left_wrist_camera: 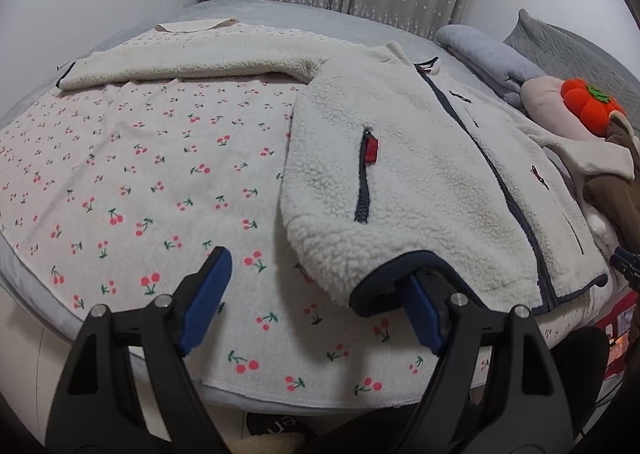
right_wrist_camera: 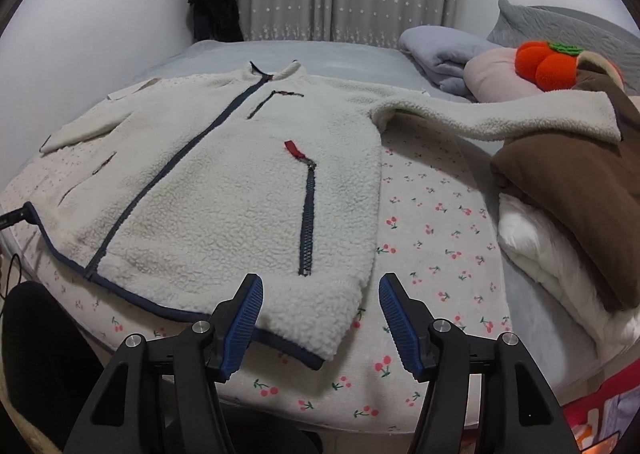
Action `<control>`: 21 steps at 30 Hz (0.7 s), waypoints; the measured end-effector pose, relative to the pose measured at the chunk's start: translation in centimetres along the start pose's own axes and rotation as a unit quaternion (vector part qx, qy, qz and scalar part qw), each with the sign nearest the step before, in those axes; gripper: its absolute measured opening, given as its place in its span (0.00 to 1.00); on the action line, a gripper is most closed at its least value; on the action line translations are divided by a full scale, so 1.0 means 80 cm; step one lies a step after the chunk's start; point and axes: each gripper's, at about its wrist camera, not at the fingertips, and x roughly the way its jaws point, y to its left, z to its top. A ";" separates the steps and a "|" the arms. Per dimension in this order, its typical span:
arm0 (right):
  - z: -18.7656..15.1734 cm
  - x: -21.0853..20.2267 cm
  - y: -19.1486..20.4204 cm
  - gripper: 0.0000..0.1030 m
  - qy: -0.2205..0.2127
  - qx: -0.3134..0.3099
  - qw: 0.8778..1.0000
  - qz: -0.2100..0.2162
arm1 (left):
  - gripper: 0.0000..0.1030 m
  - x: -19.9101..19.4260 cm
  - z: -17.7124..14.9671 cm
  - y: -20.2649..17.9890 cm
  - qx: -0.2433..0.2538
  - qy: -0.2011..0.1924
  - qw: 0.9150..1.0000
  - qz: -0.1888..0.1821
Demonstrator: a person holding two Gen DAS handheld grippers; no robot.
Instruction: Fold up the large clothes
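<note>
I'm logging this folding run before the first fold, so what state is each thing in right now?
Cream fleece jacket with navy trim: flat, front up, unfolded.
Main navy zipper: closed.
Side pocket zipper with red tab: closed.
Jacket's sleeves: both spread out sideways.
Cherry-print white blanket: spread flat under the jacket.
Left gripper: open at the hem corner.
Right gripper: open at the other hem corner.

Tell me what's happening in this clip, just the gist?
A person with a handheld gripper in each hand is about to fold a cream fleece jacket spread face up, zipped, on a cherry-print blanket on a bed. Both sleeves lie stretched out sideways, so no fold is made yet. The left gripper and right gripper are open at the two bottom hem corners; the left one's right finger looks tucked under the hem.
</note>
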 end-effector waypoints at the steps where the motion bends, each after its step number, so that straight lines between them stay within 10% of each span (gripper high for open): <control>1: -0.001 0.002 0.004 0.60 0.005 -0.006 1.000 0.005 | 0.79 0.001 0.001 0.000 0.000 -0.001 1.000 0.000; 14: -0.020 0.043 0.095 0.64 0.033 -0.189 0.981 -0.025 | 0.79 0.009 0.017 -0.005 -0.009 -0.008 1.000 -0.014; 18: -0.008 0.060 0.102 0.12 0.041 -0.210 0.977 -0.024 | 0.79 0.008 0.016 0.000 -0.004 -0.003 1.000 -0.013; 21: 0.012 0.045 0.085 0.06 0.008 -0.160 0.987 -0.008 | 0.79 0.006 0.011 0.002 0.007 0.003 1.000 -0.006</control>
